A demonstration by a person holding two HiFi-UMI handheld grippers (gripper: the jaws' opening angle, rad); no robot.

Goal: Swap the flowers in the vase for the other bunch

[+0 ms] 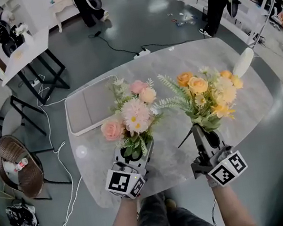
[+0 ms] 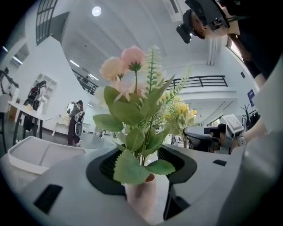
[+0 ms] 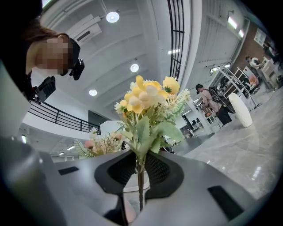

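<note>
Vase (image 2: 141, 196) — base out of view

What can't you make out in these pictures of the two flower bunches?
Vase: base cut off by the left gripper view's bottom edge; in the head view, leaves of the pink bunch and the left gripper cover it.
Yellow bunch: stem ends lost in the dark gap between the right gripper's fingers.
White object at the table's far edge: too small to identify.
</note>
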